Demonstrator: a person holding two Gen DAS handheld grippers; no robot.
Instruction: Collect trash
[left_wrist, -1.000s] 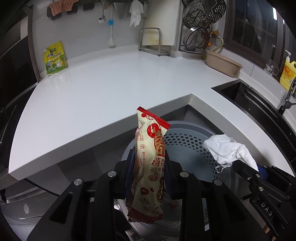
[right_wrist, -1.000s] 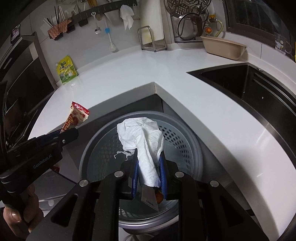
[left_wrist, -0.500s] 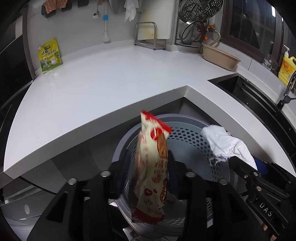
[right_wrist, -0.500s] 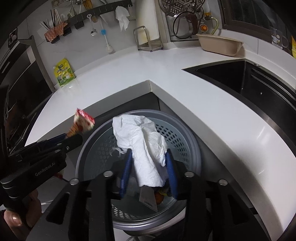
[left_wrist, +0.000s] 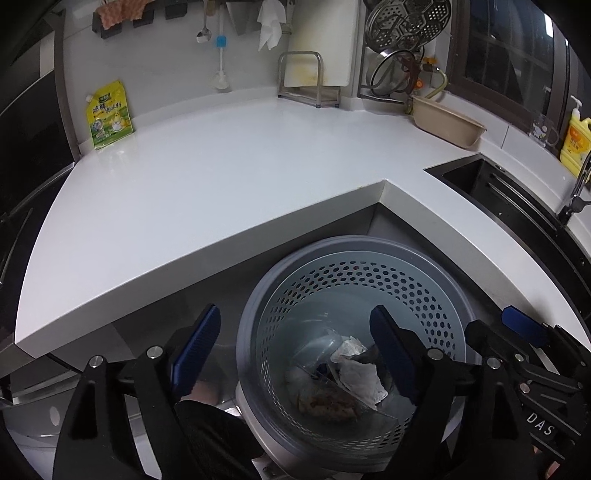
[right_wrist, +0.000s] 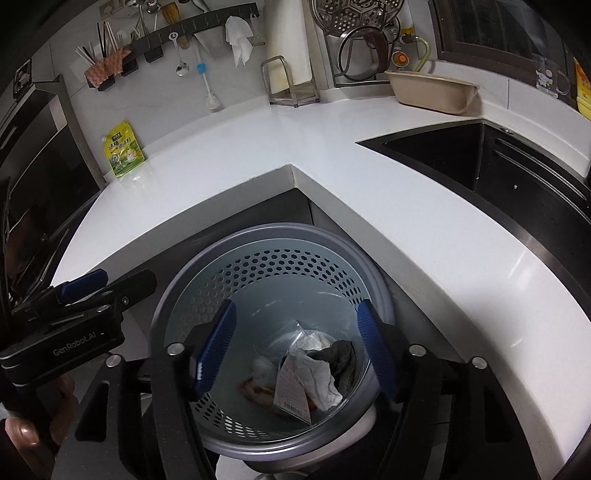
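In the left wrist view, the left hand-held gripper (left_wrist: 295, 332) hangs with its blue-padded jaws spread wide and nothing between them. Directly below and slightly ahead of it sits the perforated grey trash bin (left_wrist: 436, 295), tucked into the inner corner of the white desk (left_wrist: 221, 184). At the bottom of the bin, under the gripper's right finger, lie a crumpled white tissue (left_wrist: 360, 376) and a snack wrapper (left_wrist: 328, 404), next to some clear plastic. To the right of this gripper, at the frame edge, the right hand-held gripper (left_wrist: 524, 339) shows only from the side. Far ahead to the left, a yellow-green pouch (left_wrist: 109, 115) leans against the wall; far ahead to the right stands a beige basin (left_wrist: 447, 123).

In the right wrist view, the right hand-held gripper (right_wrist: 297, 339) is likewise wide open and empty, poised straight above the trash bin (right_wrist: 229, 266). Between and below its fingers the bin floor holds the white tissue (right_wrist: 317, 376), touching a dark grey rag (right_wrist: 340, 358), with the snack wrapper (right_wrist: 258, 391) partly hidden beneath a labelled clear packet (right_wrist: 291, 391). The left hand-held gripper (right_wrist: 85, 291) sits to the left, beside the bin rim. Ahead and to the right, a black sink (right_wrist: 480, 155) is cut into the desk (right_wrist: 369, 122).
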